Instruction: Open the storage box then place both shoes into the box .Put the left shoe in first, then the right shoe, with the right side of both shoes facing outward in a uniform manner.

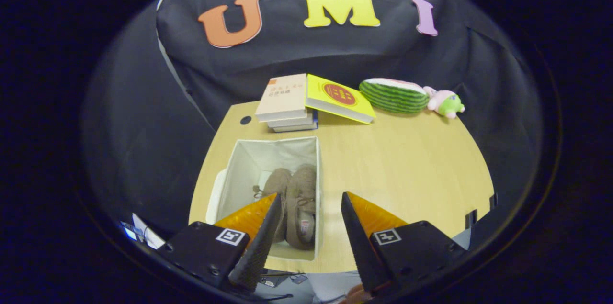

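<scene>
The white fabric storage box [249,160] stands open on the wooden table, just ahead of my left finger. Two brown shoes lie side by side inside it: one [275,186] toward the box's middle, the other [301,203] against its right wall. Their near ends are partly hidden behind my left finger [258,232]. My gripper [310,201] hovers above the box's near right corner, open, with nothing between its fingers.
Beyond the box lies a stack of books [285,103] with a yellow book [340,98] leaning on it. A watermelon plush [393,95] and a small pink and green toy [445,102] sit at the table's far right. The table's near edge [306,265] runs just under the fingers.
</scene>
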Motion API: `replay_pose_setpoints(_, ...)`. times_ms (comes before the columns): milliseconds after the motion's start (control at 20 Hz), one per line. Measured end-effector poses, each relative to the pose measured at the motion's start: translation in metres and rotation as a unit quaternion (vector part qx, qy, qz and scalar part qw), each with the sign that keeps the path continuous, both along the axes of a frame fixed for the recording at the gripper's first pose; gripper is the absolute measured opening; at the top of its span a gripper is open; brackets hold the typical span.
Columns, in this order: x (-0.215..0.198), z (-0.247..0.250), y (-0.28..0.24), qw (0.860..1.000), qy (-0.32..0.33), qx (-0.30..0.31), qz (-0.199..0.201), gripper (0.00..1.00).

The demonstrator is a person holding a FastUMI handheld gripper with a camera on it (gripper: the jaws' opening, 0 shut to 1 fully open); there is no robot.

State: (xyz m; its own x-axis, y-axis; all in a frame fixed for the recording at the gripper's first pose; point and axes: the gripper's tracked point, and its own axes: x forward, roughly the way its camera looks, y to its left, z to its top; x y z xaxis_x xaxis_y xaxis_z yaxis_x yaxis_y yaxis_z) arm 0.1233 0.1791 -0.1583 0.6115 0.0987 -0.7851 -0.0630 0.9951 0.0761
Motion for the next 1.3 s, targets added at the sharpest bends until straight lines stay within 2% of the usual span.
replay_pose_setpoints(100,-0.004,0.019,-0.013,1.000,-0.020,-0.004,-0.022,0.95)
replay_pose_setpoints(250,0.008,0.065,-0.031,0.993,-0.113,-0.037,-0.028,0.95)
replay_pose_setpoints(350,0.001,0.093,-0.027,0.986,-0.163,-0.028,-0.008,0.99)
replay_pose_setpoints(650,-0.033,0.160,-0.047,0.959,-0.278,-0.047,-0.003,1.00)
replay_pose_setpoints(850,-0.065,0.174,-0.048,0.947,-0.319,-0.038,0.002,1.00)
replay_pose_setpoints(1000,-0.090,0.182,-0.034,0.939,-0.341,-0.010,0.029,1.00)
replay_pose_setpoints(1150,-0.116,0.190,-0.037,0.928,-0.373,0.007,0.027,1.00)
replay_pose_setpoints(1300,-0.137,0.189,-0.047,0.919,-0.393,-0.008,0.021,1.00)
